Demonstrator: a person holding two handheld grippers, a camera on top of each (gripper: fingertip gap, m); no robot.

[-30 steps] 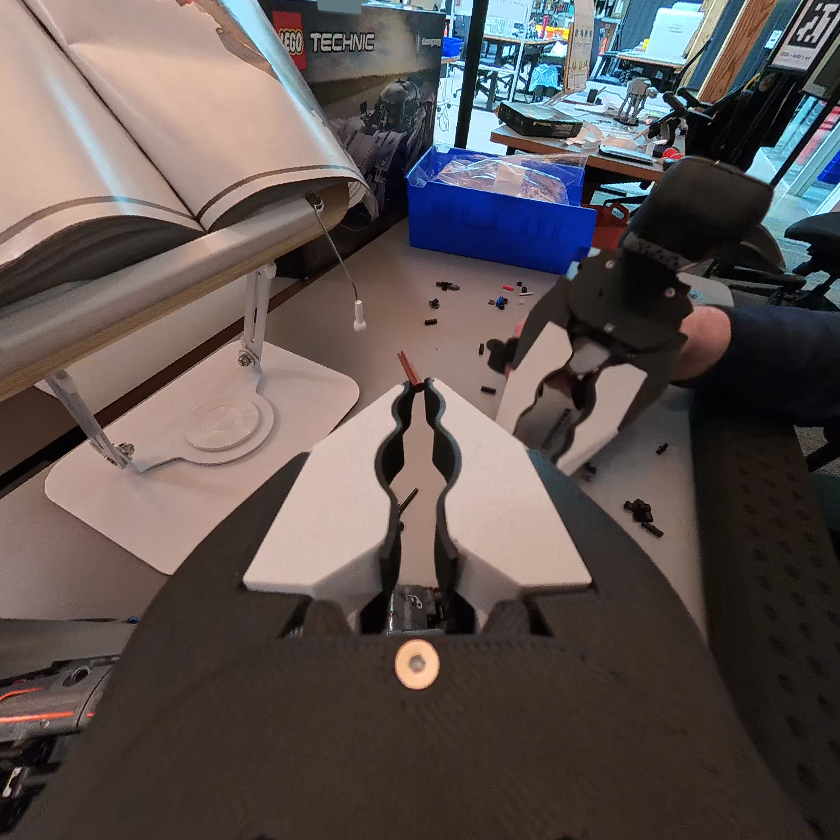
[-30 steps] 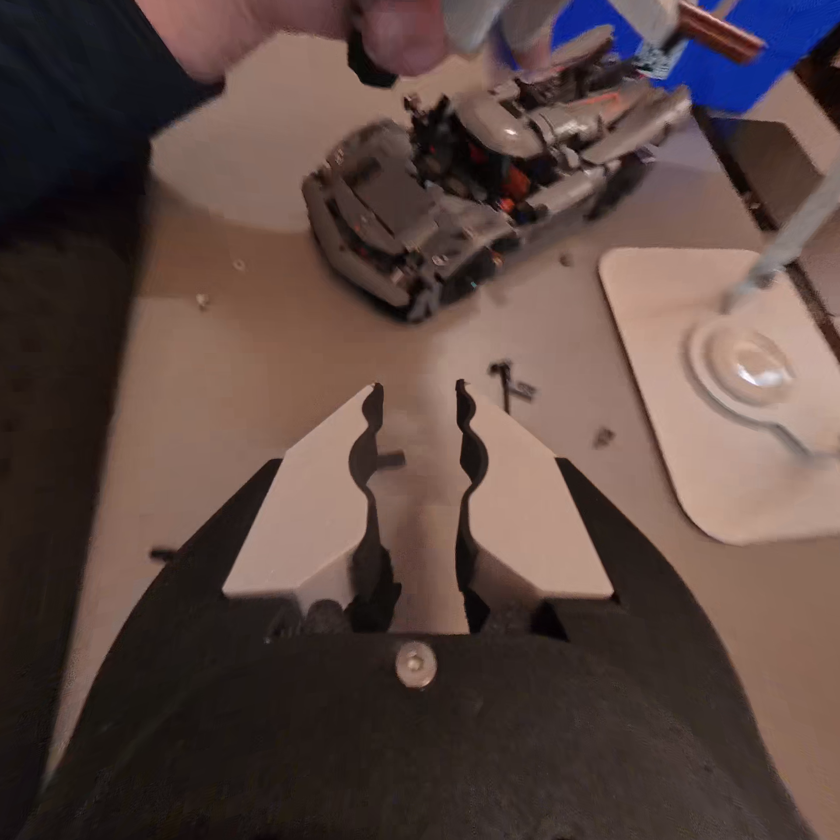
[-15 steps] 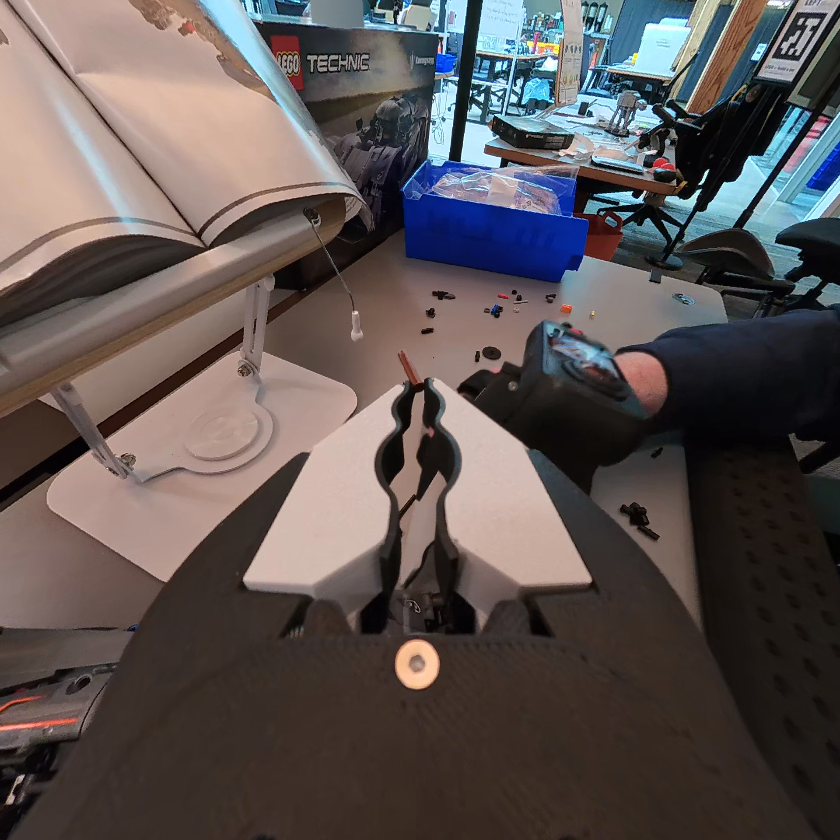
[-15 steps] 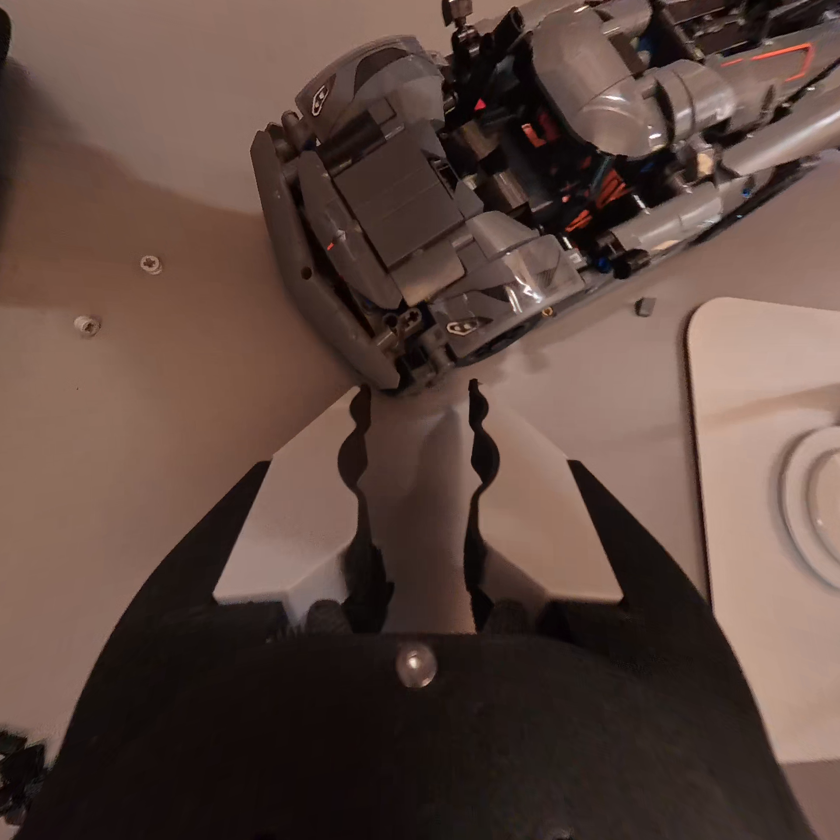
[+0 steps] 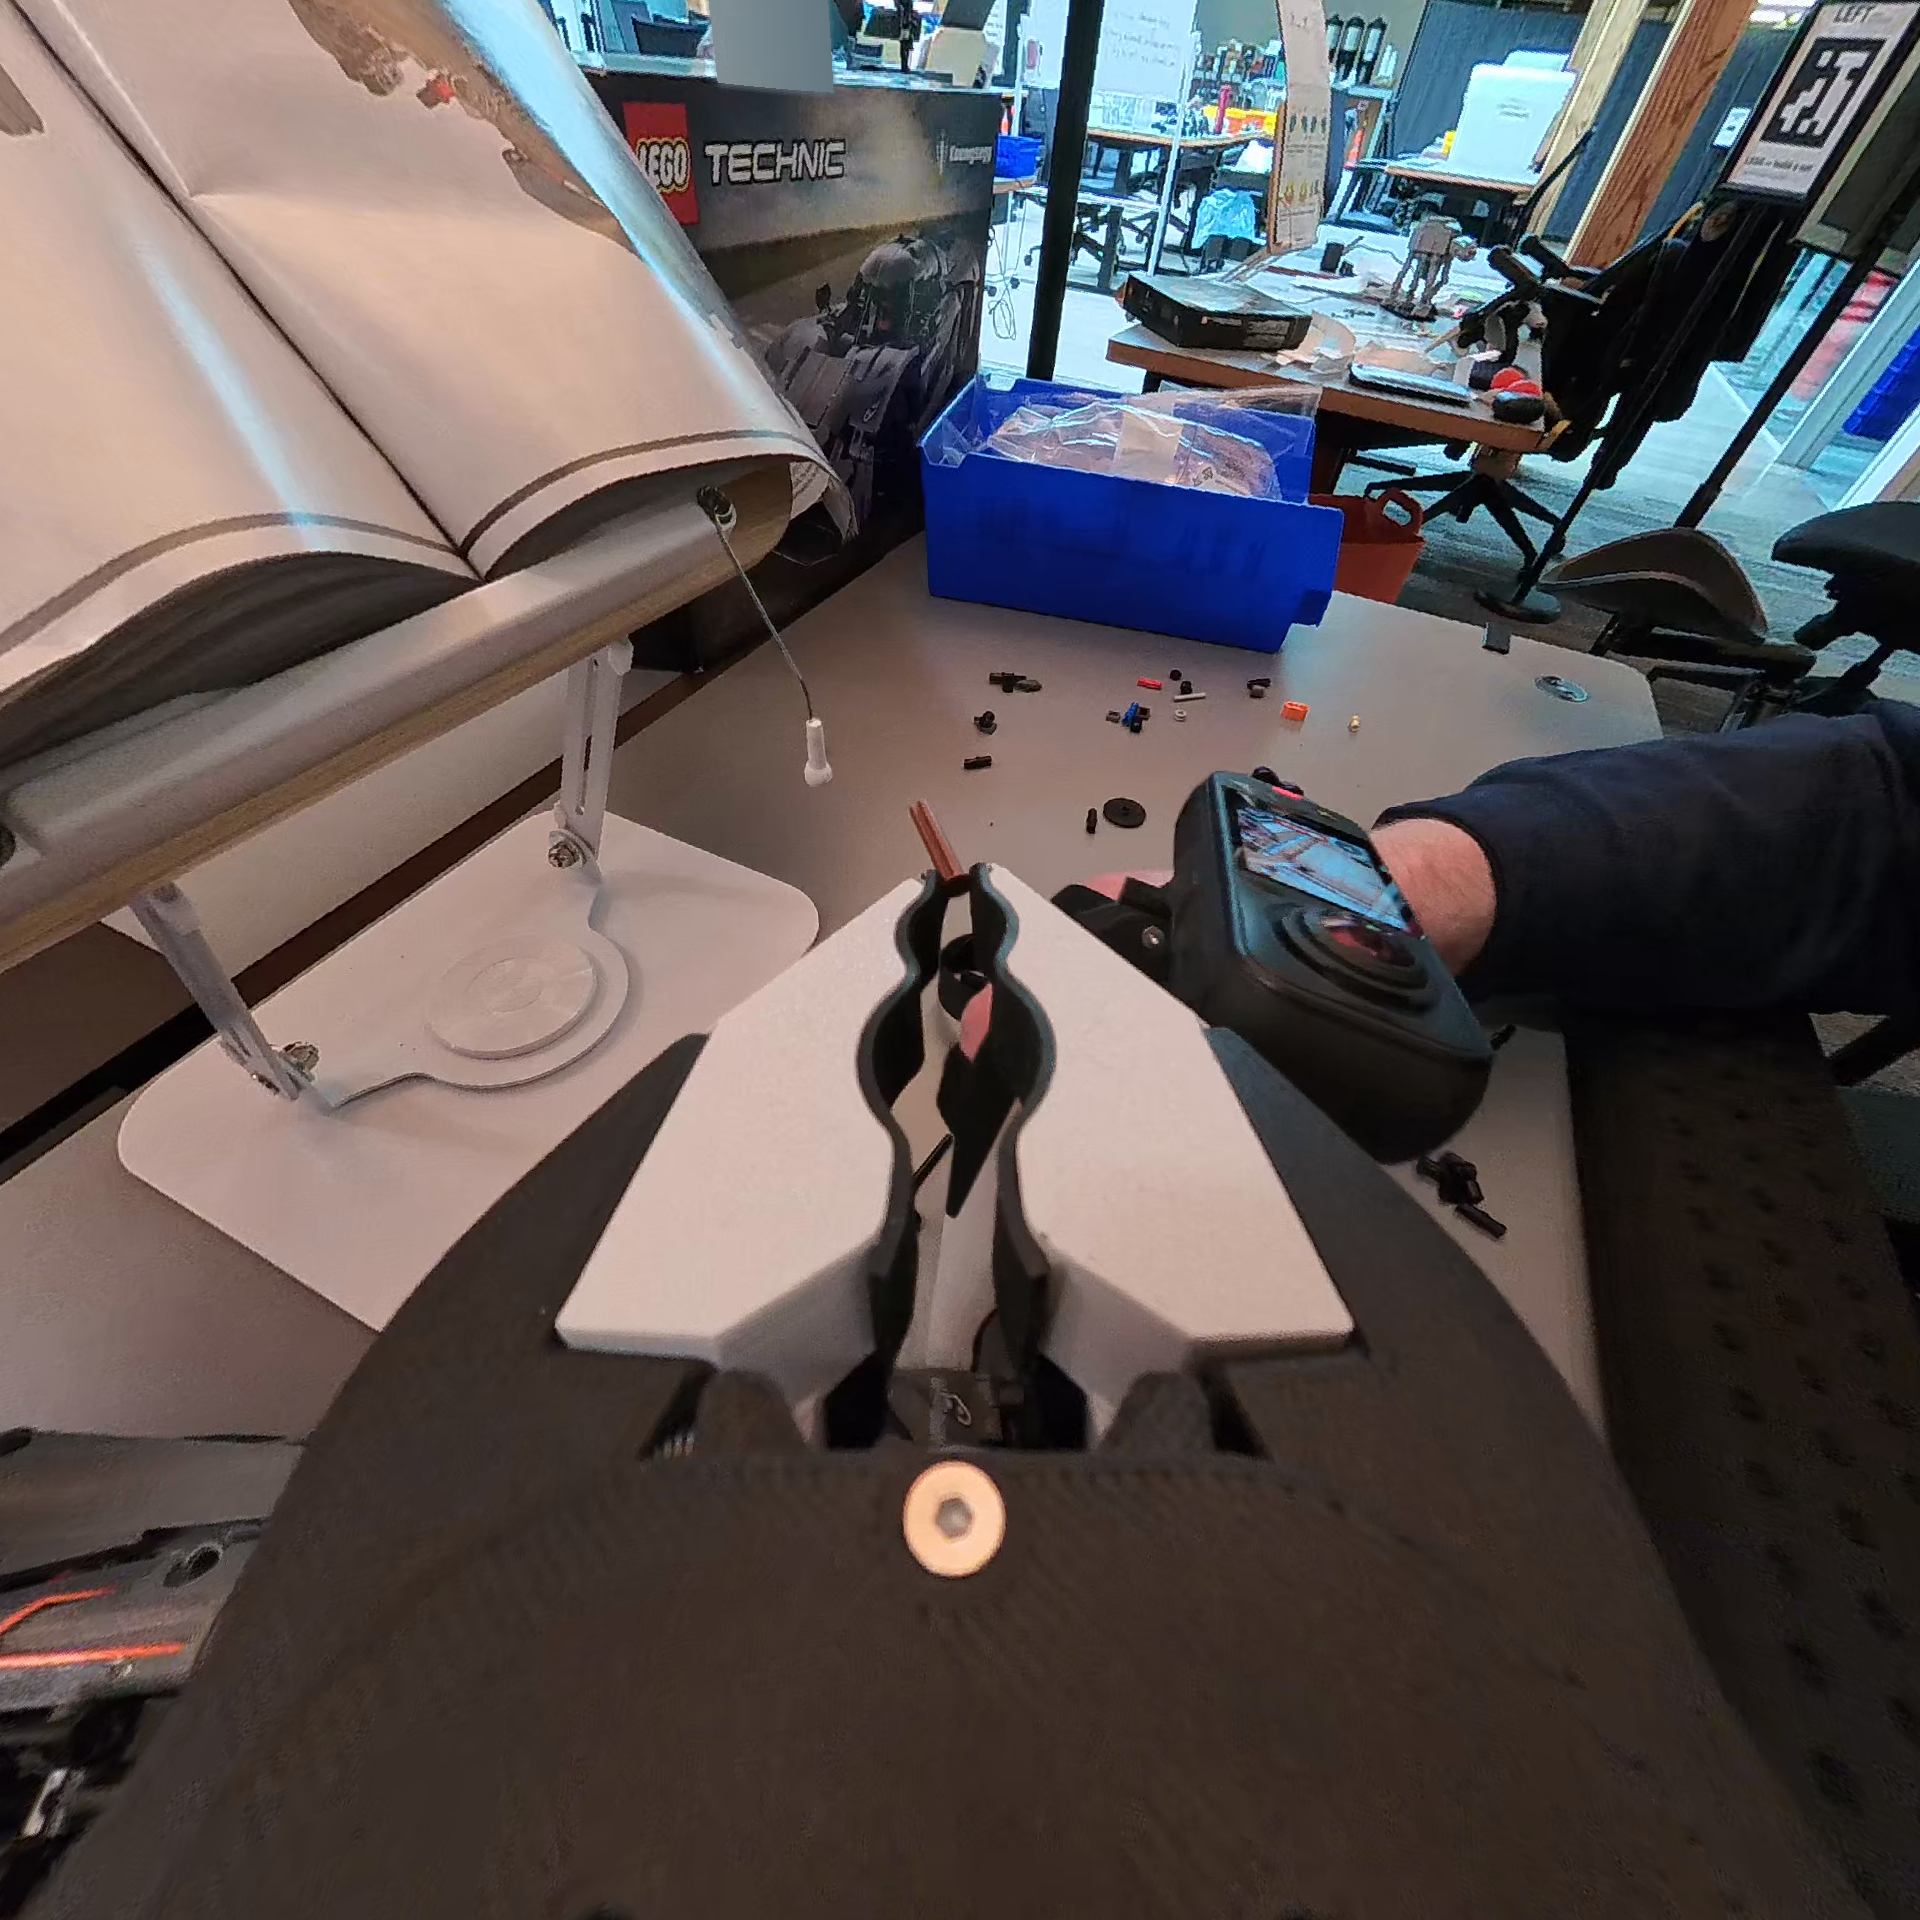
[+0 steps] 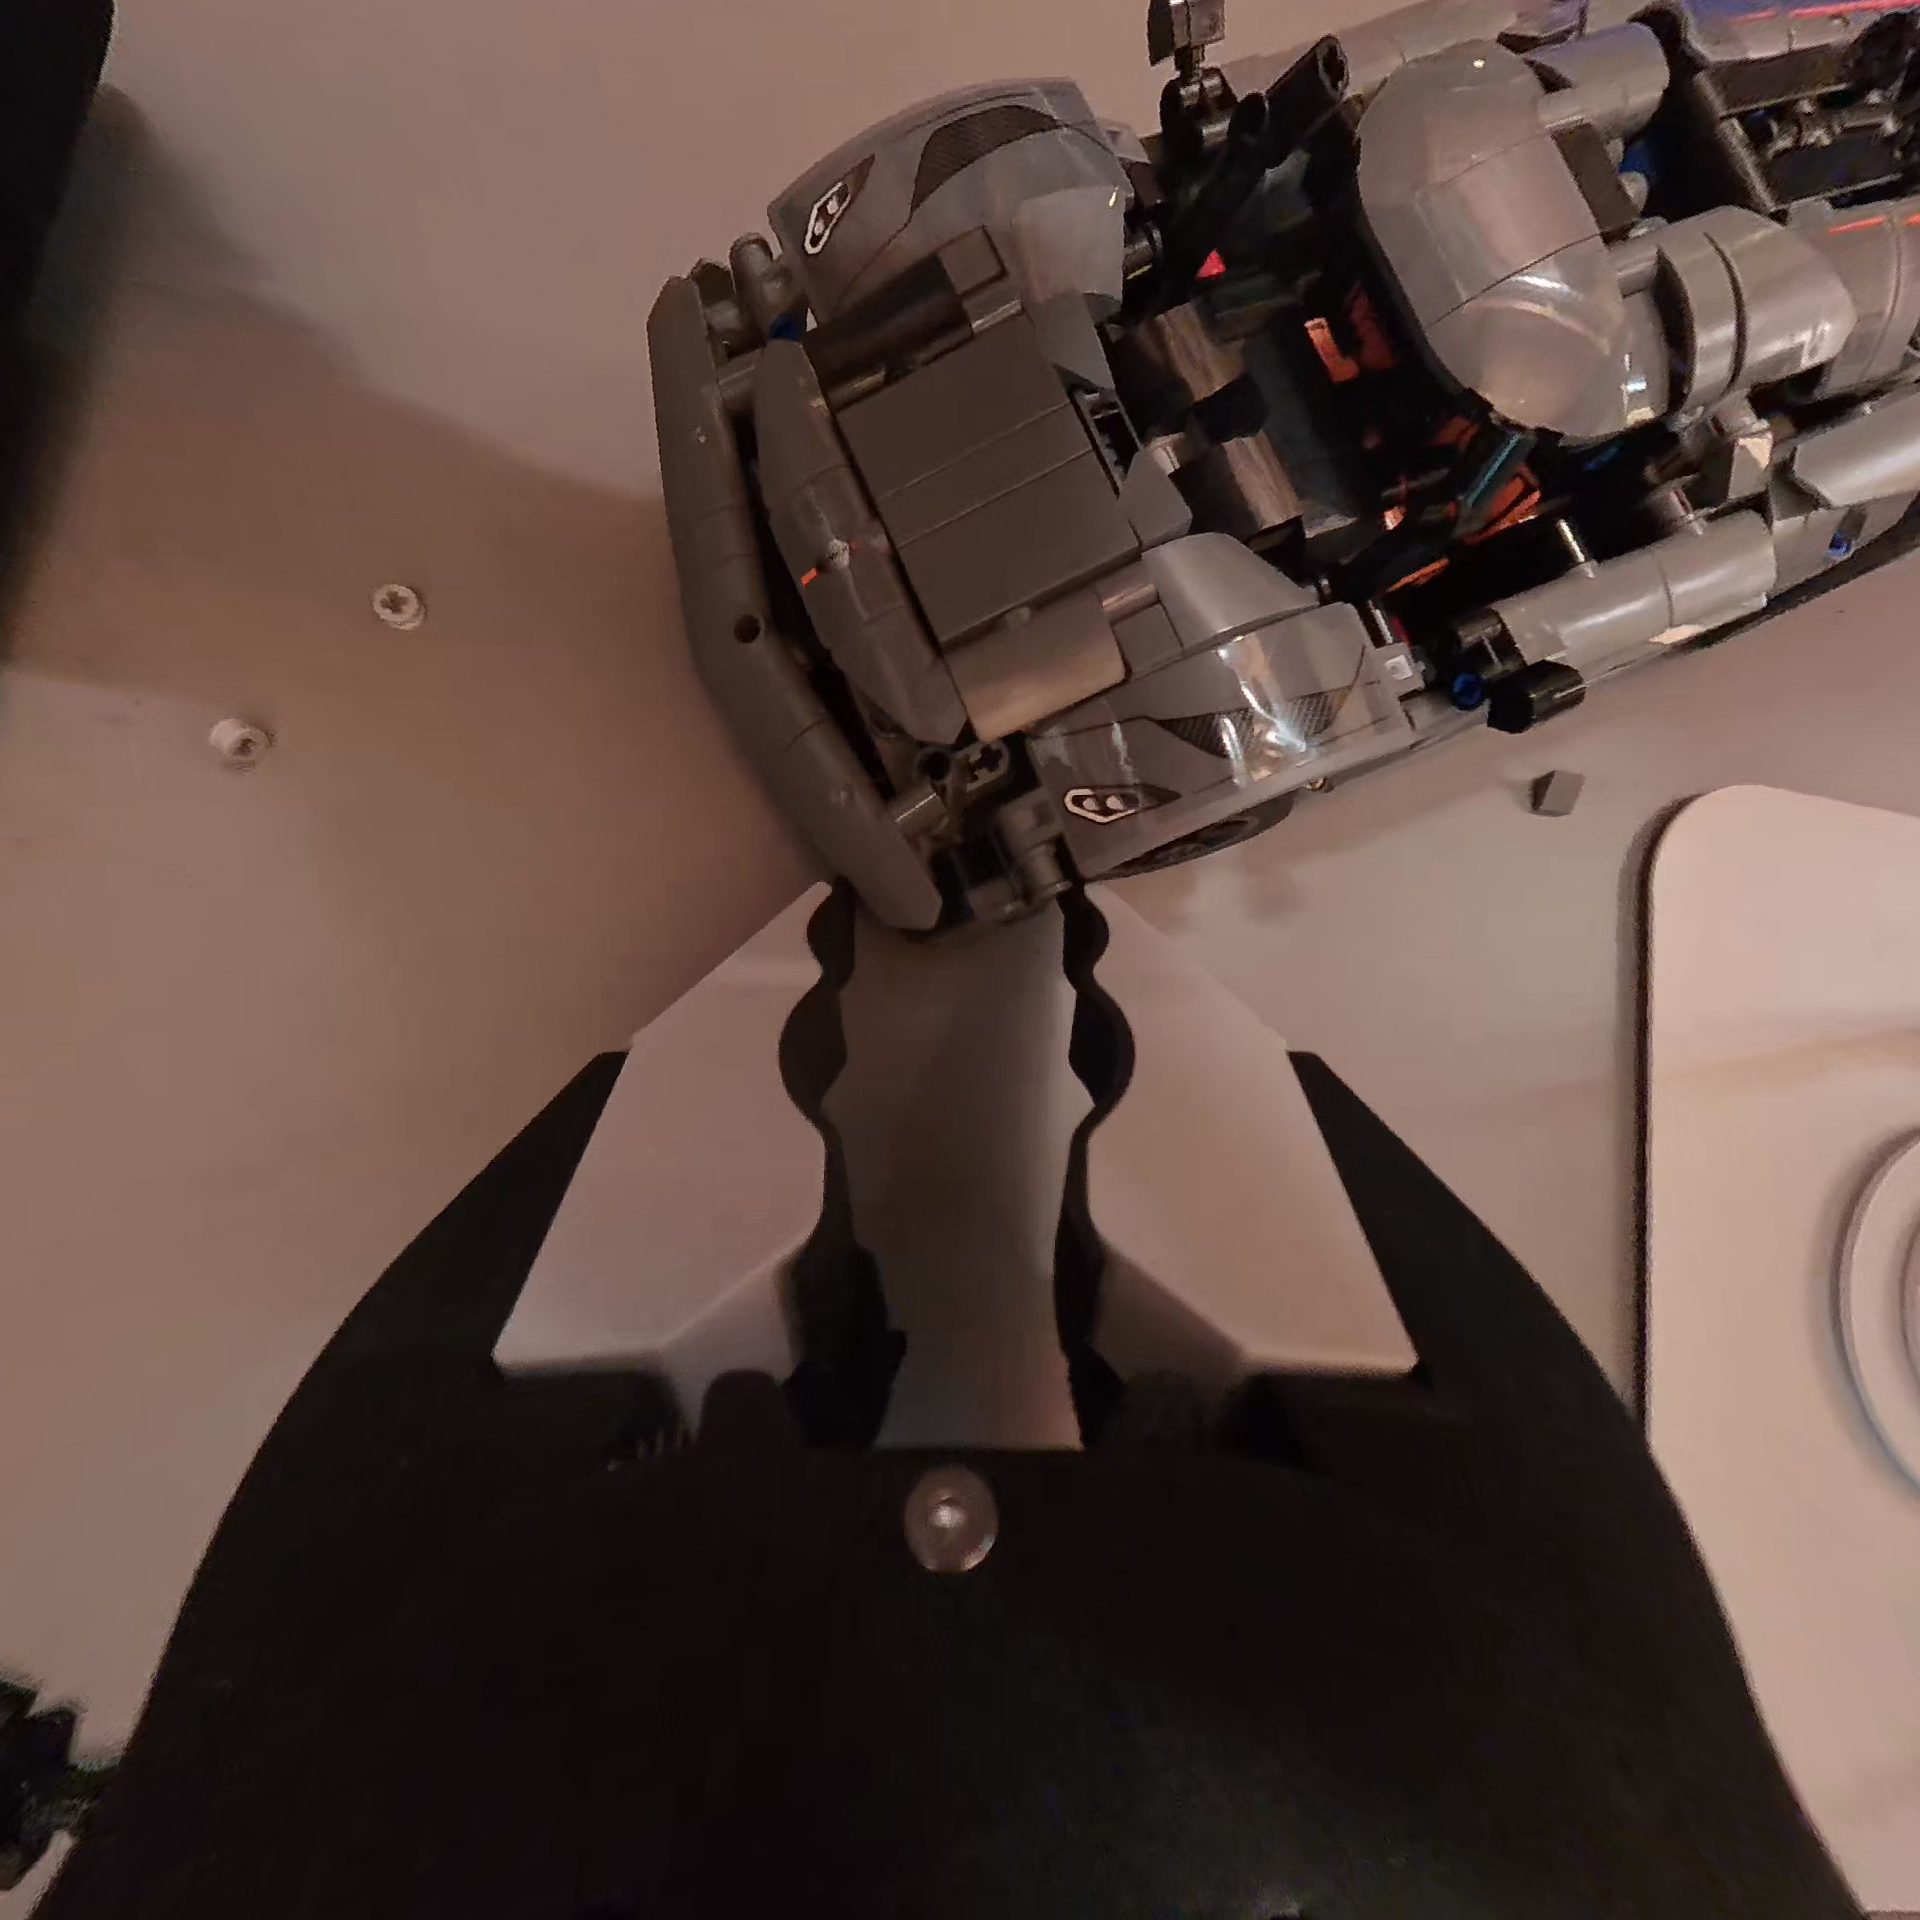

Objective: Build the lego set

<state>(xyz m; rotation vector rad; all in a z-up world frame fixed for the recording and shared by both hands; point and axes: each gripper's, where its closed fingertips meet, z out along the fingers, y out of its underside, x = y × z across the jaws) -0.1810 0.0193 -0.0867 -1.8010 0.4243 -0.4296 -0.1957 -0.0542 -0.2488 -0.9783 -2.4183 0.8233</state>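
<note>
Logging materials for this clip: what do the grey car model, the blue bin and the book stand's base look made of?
Car model: moulded plastic, semi-gloss grey panels catching highlights, visible seams and pin holes. Blue bin: rigid plastic, evenly saturated colour, soft sheen. Book stand's base: probably painted metal, a thin flat white matte plate with screws at the struts; can't be sure.

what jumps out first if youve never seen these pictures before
In the right wrist view, the grey lego car model fills the upper half, its corner between the open fingertips of the right hand-held gripper. In the left wrist view, the left hand-held gripper pinches a thin reddish-brown rod. An open instruction book sits on a white stand at upper left, with a blue bin beyond.
</note>
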